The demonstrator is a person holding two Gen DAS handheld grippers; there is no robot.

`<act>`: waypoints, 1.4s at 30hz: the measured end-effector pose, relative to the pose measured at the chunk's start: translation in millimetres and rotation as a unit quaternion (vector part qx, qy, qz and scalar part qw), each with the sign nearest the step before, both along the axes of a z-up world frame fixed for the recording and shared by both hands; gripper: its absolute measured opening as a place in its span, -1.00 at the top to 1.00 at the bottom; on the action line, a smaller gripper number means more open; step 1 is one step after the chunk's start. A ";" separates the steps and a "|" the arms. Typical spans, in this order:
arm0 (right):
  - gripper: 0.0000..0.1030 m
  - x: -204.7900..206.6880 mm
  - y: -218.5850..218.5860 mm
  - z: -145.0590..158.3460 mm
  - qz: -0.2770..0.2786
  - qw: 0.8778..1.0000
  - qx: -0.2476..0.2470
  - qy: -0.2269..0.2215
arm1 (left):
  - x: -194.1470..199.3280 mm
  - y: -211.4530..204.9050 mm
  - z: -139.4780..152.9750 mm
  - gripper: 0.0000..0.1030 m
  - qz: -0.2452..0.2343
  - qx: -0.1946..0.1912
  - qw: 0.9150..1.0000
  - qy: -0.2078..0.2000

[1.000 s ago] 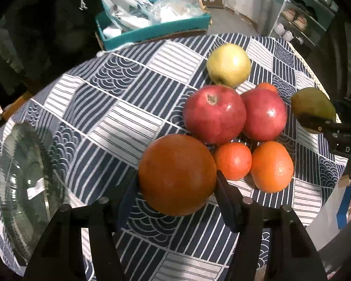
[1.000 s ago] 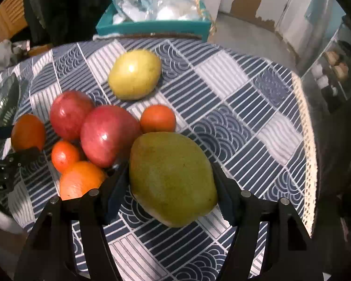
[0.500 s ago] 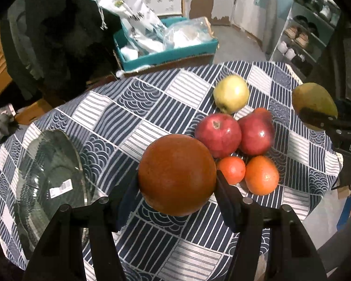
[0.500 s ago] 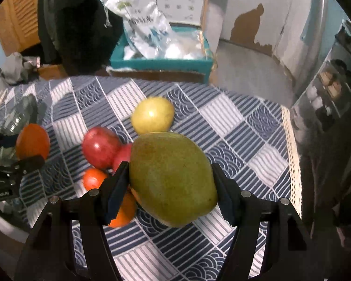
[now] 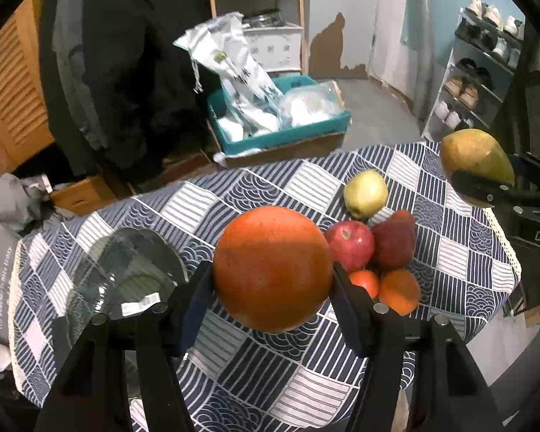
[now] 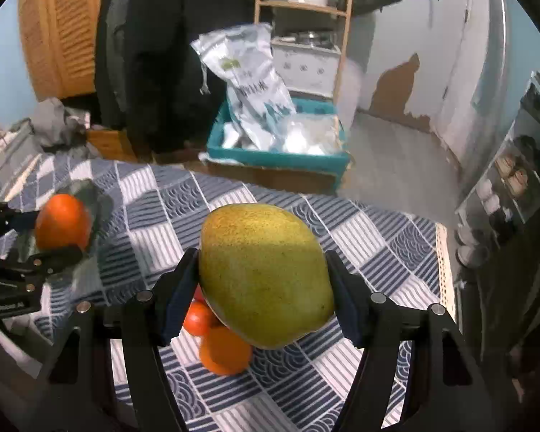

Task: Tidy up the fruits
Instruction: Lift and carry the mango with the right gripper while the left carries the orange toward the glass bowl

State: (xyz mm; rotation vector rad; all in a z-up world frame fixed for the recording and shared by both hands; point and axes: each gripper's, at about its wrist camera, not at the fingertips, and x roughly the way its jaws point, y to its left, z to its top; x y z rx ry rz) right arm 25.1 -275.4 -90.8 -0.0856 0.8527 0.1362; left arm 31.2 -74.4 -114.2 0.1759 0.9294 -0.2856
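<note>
My left gripper [image 5: 271, 284] is shut on a large orange [image 5: 273, 268] and holds it well above the table. My right gripper [image 6: 262, 286] is shut on a green-yellow mango [image 6: 264, 273], also lifted; the mango shows at the right of the left wrist view [image 5: 475, 160]. On the patterned tablecloth [image 5: 234, 194] remain a yellow apple [image 5: 365, 193], two red apples [image 5: 351, 244], a tangerine [image 5: 365, 282] and a smaller orange [image 5: 399, 291]. A clear glass bowl [image 5: 126, 280] sits at the table's left.
A teal box [image 5: 280, 133] with plastic bags stands beyond the table's far edge. A shoe rack [image 5: 478, 72] is at the right, dark coats [image 5: 126, 72] and a wooden shelf behind. The table's lace edge [image 5: 504, 237] is at the right.
Both grippers have risen and pulled back from the table with their fruits. The fruit pile looks smaller and more of the room shows.
</note>
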 end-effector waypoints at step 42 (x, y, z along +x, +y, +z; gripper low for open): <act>-0.35 48.5 166.7 28.3 0.138 0.990 0.038 -0.016 | 5.6 136.9 30.5 -0.26 0.138 -0.027 0.990 -0.031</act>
